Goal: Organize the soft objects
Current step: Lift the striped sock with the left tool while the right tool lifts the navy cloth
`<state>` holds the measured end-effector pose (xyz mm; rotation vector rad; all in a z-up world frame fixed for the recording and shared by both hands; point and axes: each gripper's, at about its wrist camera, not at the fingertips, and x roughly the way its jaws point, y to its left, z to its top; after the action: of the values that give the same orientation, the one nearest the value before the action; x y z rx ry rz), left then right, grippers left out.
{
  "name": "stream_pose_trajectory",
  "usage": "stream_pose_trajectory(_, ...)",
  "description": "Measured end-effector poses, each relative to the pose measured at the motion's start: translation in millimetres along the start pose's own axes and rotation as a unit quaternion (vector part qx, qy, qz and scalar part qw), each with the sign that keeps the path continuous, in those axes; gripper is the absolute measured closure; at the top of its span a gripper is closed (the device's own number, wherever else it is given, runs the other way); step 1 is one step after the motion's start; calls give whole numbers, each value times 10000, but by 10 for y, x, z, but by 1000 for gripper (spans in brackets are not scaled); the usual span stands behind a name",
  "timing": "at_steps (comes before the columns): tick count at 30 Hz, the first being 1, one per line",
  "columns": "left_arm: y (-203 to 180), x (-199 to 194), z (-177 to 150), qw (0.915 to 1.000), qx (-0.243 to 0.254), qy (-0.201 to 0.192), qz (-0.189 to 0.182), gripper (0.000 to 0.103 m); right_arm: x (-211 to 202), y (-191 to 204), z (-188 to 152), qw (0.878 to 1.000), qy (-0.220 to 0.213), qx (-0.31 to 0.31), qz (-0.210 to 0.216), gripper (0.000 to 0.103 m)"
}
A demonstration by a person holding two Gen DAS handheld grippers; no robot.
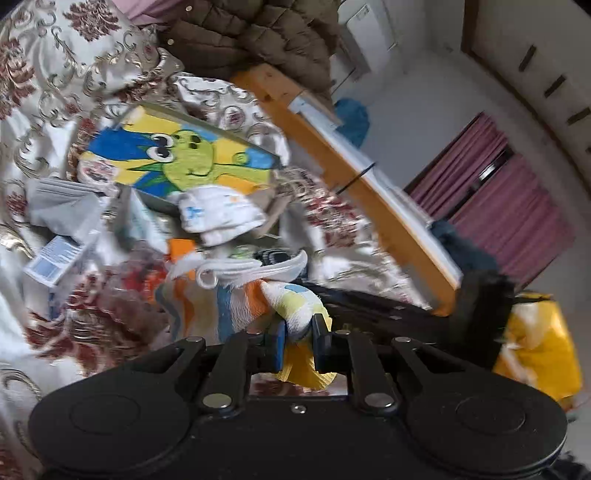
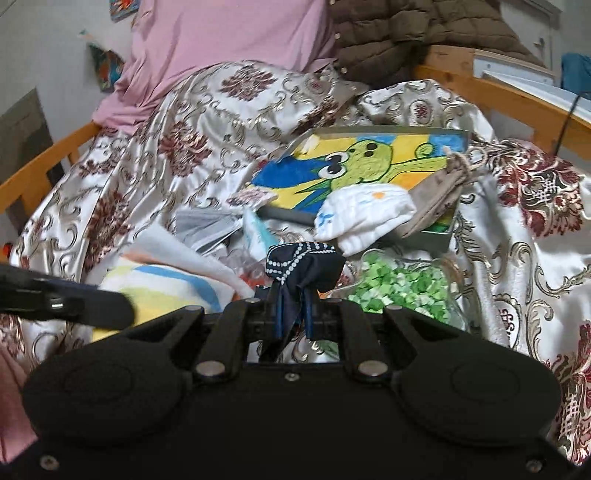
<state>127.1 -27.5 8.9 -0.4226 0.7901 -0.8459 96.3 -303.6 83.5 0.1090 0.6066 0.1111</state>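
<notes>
My left gripper (image 1: 300,334) is shut on a corner of a striped towel (image 1: 236,306), white with orange, blue and yellow bands. The same towel lies on the bed in the right wrist view (image 2: 159,284). My right gripper (image 2: 293,314) is shut on a dark navy cloth with white dots (image 2: 303,267) and holds it above the bed. A small white knitted garment (image 2: 365,214) rests on the edge of a metal tray (image 2: 439,240); it also shows in the left wrist view (image 1: 218,214). A white elastic band (image 1: 251,271) lies over the towel.
A frog painting (image 2: 354,170) lies in the tray with a beige pouch (image 2: 436,199). A bag of green paper stars (image 2: 402,288) sits right of my right gripper. Patterned satin bedspread (image 2: 177,147), pink pillow (image 2: 229,44), brown jacket (image 2: 406,33), wooden bed rail (image 1: 332,162) surround it.
</notes>
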Motion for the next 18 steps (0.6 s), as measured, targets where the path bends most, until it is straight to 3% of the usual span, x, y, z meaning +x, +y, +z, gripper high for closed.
stream_pose_trajectory(4, -1, 2, -1, 9999, 7, 29, 105, 88, -18, -94, 12, 9999, -54, 90, -43, 98)
stream_pose_trajectory(11, 135, 38, 17, 9967, -598, 335, -438, 88, -37, -266, 57, 9989, -241, 393, -57, 98)
stream_pose_trajectory(18, 213, 216, -33, 9936, -643, 884, 290, 88, -197, -307, 93, 9956, -587, 519, 513, 98)
